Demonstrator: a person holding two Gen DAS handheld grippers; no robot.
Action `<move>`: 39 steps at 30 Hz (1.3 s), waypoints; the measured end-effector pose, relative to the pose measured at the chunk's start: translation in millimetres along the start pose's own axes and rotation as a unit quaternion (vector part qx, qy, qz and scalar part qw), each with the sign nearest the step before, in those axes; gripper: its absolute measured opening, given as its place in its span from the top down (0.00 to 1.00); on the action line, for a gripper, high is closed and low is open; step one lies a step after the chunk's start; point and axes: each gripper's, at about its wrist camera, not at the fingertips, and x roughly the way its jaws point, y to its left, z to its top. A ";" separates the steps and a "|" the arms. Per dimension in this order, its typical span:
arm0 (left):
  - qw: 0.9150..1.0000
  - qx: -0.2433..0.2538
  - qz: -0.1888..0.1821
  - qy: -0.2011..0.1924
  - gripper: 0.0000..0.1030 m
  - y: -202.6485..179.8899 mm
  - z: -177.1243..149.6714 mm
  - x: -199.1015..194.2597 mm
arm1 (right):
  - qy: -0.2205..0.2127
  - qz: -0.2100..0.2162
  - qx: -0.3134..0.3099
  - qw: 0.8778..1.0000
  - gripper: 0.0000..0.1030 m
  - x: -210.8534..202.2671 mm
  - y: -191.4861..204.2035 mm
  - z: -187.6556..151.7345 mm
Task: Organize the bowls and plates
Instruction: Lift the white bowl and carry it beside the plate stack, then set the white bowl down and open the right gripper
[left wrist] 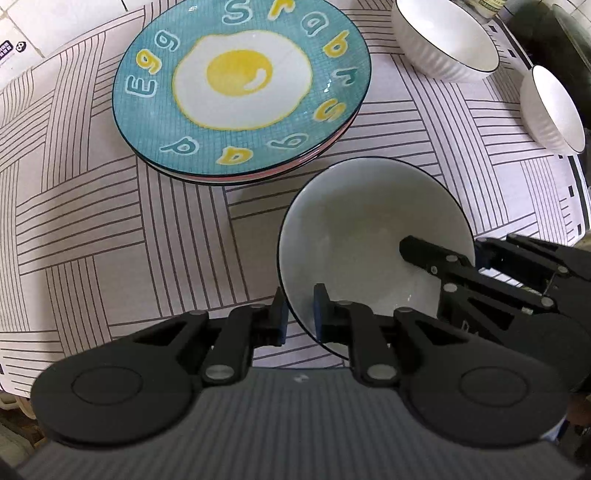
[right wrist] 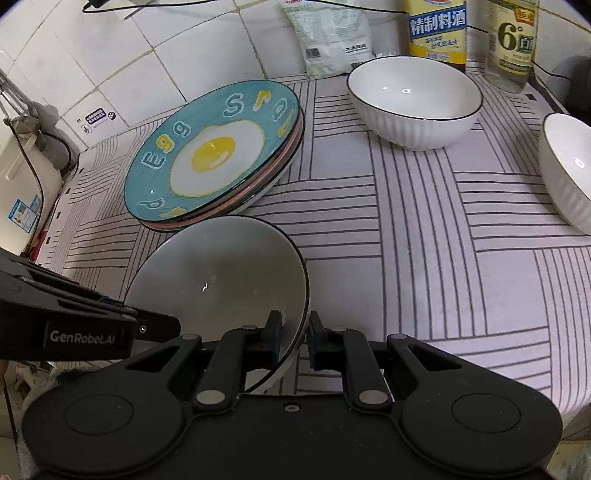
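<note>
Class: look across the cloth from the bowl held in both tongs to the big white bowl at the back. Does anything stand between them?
Nothing visible does. From the held bowl to the large white bowl only bare striped cloth lies between; the plate stack stands off to the left.

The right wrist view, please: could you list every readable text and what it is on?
"Egg": teal plate; its other letters are unclear.
"GenRobot.AI": left gripper.
"精制料酒": yellow bottle.
"6°": clear bottle.
Bag and wall sticker: too small to read.
</note>
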 end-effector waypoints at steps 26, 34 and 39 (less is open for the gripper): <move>0.998 0.040 0.018 -0.052 0.70 -14.6 -19.4 -73.4 | -0.039 -0.019 -0.071 0.997 0.47 -67.6 4.3 11.2; 0.992 0.101 0.029 -0.068 0.60 -47.9 -22.1 -103.7 | -0.058 -0.050 -0.078 0.994 0.42 -104.4 -5.6 17.5; 0.989 0.121 0.031 -0.073 0.60 -65.7 -10.1 -112.0 | -0.065 -0.063 -0.082 0.993 0.41 -118.4 -13.9 23.3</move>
